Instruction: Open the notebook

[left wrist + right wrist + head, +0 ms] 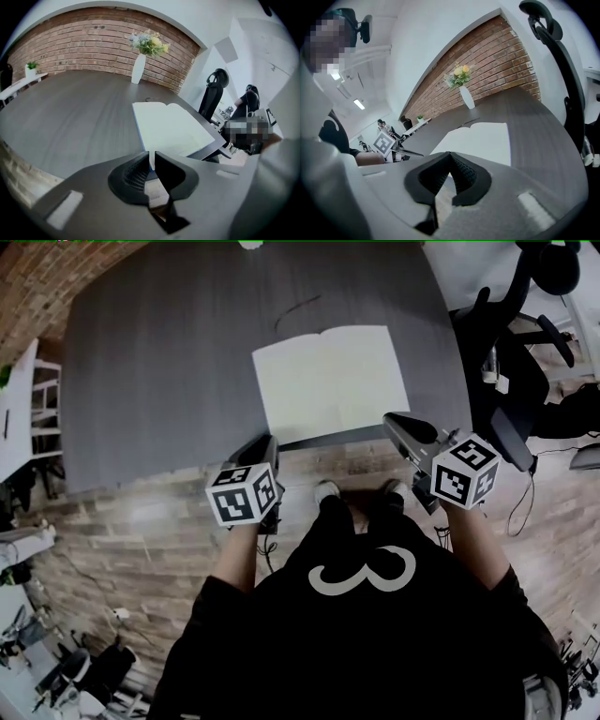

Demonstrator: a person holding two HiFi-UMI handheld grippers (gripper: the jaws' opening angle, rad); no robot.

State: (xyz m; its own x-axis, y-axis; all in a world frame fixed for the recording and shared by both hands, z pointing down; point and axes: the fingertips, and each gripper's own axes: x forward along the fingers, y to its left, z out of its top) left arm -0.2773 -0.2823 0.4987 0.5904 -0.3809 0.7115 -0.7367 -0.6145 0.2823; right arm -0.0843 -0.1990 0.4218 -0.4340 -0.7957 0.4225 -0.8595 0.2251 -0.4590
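Spanning the head view, one dark table (169, 362) bears one notebook (328, 381). It lies open and flat just ahead of two claws, long axis crosswise, spine pointing away. The left gripper (268, 444) is slightly parted and empty, the right gripper (396, 422) pressed together and empty.

Notebook (171, 126) near corner hidden behind left tongs (151, 158).
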